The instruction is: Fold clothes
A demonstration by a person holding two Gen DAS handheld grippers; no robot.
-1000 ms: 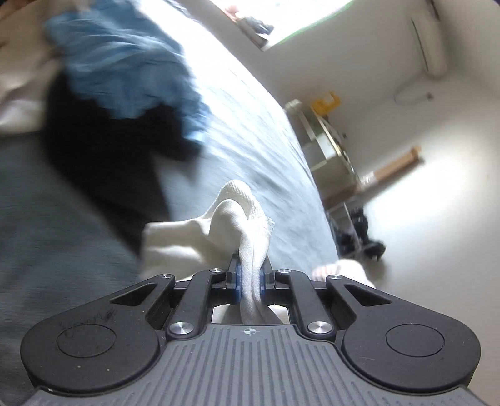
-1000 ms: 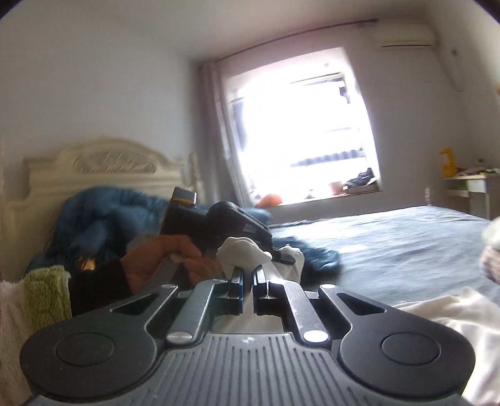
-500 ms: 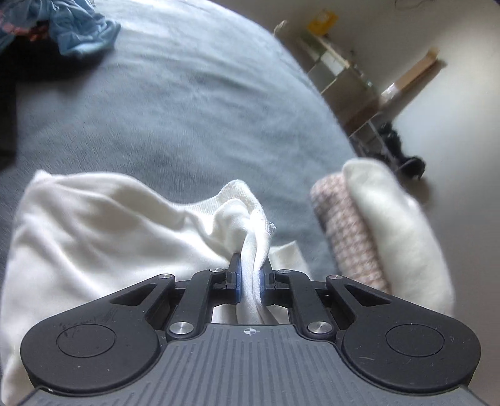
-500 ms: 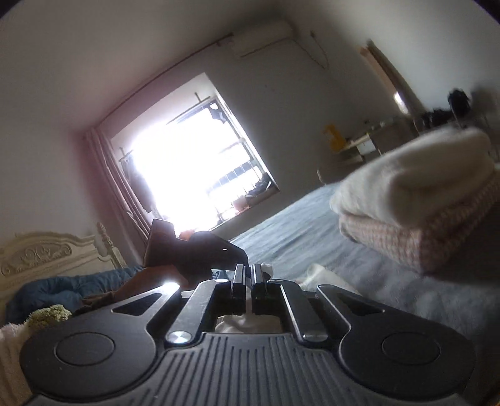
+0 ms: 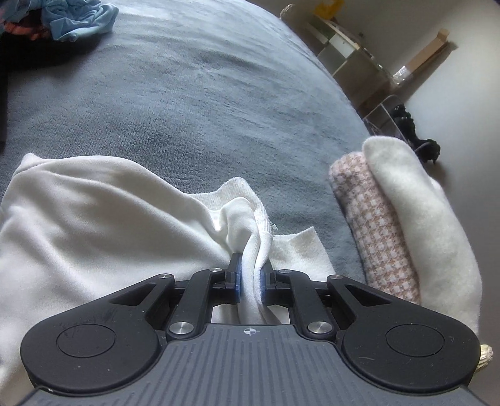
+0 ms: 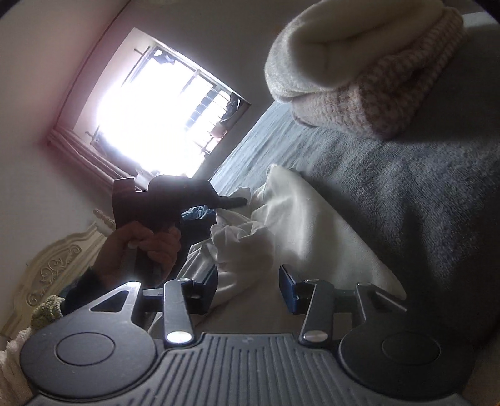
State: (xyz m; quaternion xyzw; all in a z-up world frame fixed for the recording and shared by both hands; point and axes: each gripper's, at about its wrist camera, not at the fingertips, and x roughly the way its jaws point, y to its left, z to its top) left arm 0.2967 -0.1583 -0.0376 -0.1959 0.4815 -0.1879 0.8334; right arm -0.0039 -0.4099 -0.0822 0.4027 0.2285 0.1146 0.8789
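A white garment (image 5: 93,212) lies spread on the grey bed (image 5: 200,93). My left gripper (image 5: 251,274) is shut on a bunched ribbed edge of it, low over the bed. In the right wrist view the same white garment (image 6: 293,225) lies in front of my right gripper (image 6: 248,281), whose jaws stand wide apart with cloth between them but not clamped. The left gripper (image 6: 237,201) and the hand holding it show there too, pinching the garment's far edge.
A folded stack, a cream item over a pink houndstooth one (image 5: 390,218), sits on the bed just right of the garment; it also shows in the right wrist view (image 6: 368,68). Unfolded blue and dark clothes (image 5: 72,18) lie far left. Headboard (image 6: 53,274), window, shelving beyond.
My right gripper has opened and let go of the garment, rolling on its side. My left gripper carried the garment down onto the bed beside the folded stack and stays shut on it.
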